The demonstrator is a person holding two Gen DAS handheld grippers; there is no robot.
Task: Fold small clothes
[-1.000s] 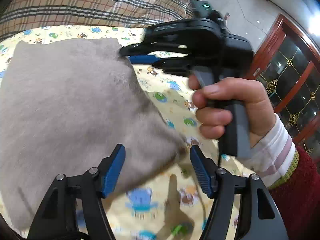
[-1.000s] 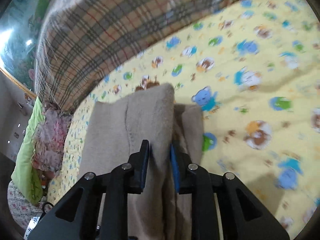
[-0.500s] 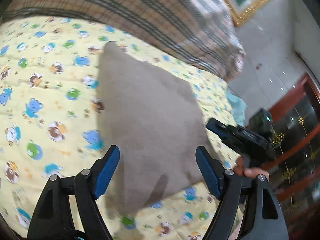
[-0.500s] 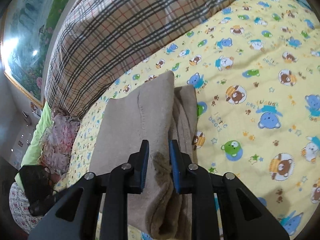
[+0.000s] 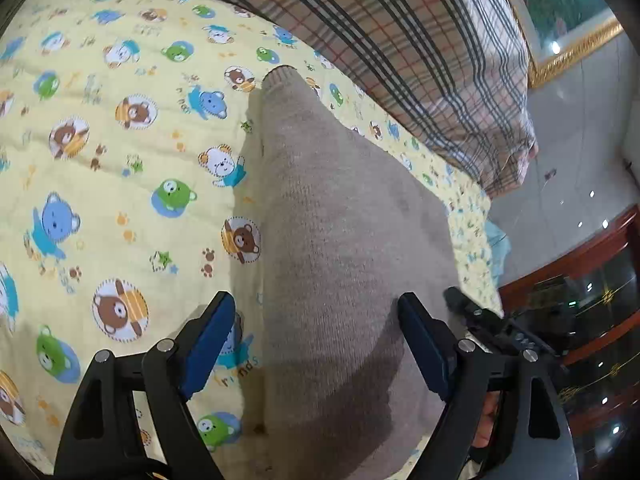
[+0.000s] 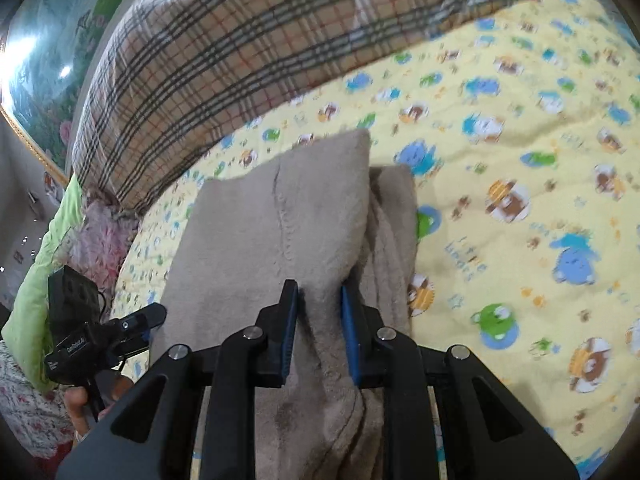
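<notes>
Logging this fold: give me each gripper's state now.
Left gripper: open, holding nothing, over the beige garment.
Right gripper: shut on the beige garment.

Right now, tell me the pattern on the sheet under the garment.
Yellow sheet printed with cartoon bears; clearest in left wrist view.

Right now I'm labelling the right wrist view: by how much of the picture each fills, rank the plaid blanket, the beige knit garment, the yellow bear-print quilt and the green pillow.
1. Yellow bear-print quilt
2. Plaid blanket and beige knit garment: too alike to rank; the garment sits nearest the camera, partly behind the right gripper.
3. Green pillow
</notes>
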